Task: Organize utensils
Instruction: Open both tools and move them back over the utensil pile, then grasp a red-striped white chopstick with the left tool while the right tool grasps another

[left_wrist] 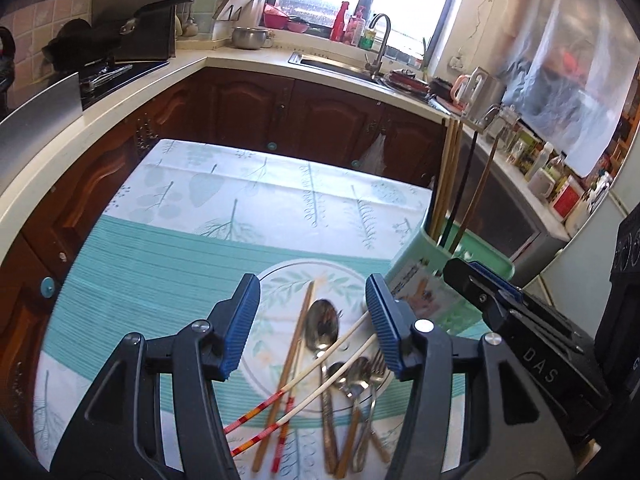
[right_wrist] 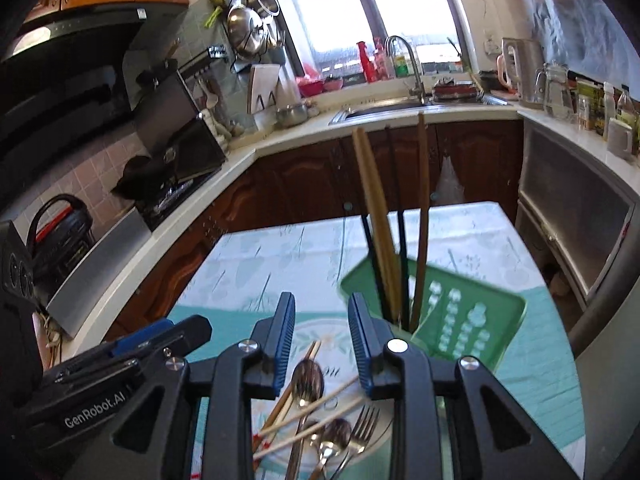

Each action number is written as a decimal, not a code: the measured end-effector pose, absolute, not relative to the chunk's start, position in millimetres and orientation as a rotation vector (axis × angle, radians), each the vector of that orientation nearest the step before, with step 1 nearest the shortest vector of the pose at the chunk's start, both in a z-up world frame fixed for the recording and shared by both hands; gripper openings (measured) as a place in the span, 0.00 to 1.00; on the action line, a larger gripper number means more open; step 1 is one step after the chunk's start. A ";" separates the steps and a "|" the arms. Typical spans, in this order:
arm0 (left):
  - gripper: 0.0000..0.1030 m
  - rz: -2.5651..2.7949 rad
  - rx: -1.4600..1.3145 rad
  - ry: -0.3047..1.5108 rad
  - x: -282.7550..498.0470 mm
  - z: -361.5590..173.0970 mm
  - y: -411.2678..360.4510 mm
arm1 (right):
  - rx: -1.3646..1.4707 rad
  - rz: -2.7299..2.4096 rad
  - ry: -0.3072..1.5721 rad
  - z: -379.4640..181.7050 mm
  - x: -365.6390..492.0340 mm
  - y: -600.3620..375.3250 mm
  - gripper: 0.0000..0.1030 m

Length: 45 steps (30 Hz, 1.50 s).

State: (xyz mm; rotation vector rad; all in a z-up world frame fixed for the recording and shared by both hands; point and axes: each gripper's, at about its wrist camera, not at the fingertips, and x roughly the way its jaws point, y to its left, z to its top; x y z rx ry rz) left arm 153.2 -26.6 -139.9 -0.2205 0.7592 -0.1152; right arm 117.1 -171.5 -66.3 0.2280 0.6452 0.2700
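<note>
A white plate (left_wrist: 280,280) on the tablecloth holds a pile of utensils: a large spoon (left_wrist: 321,326), smaller spoons (left_wrist: 356,380), a fork (left_wrist: 378,364), brown chopsticks (left_wrist: 296,344) and cream chopsticks with red-striped ends (left_wrist: 304,384). A green utensil holder (left_wrist: 424,280) stands right of the plate with several chopsticks (left_wrist: 448,176) upright in it. My left gripper (left_wrist: 312,320) is open and empty above the plate. My right gripper (right_wrist: 322,344) is open and empty above the same pile (right_wrist: 320,412), with the holder (right_wrist: 460,316) just to its right.
The table (left_wrist: 240,184) has a leaf-patterned cloth and stands in front of dark wooden cabinets (left_wrist: 320,112). The counter carries a sink (right_wrist: 384,110), a stove (left_wrist: 108,76), a kettle (right_wrist: 524,72) and jars (right_wrist: 592,104).
</note>
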 end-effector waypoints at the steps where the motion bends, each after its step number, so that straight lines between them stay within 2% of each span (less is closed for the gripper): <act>1: 0.50 -0.112 -0.212 0.765 149.3 -141.9 -24.5 | 0.222 0.266 0.659 -68.5 114.4 -169.0 0.27; 25: 0.50 -0.032 -0.114 0.925 135.6 -190.8 -5.3 | 0.181 0.246 0.884 -114.5 91.0 -153.4 0.27; 45: 0.50 -0.104 -0.067 1.065 140.1 -243.4 -1.0 | 0.274 0.291 1.061 -162.7 92.6 -148.9 0.27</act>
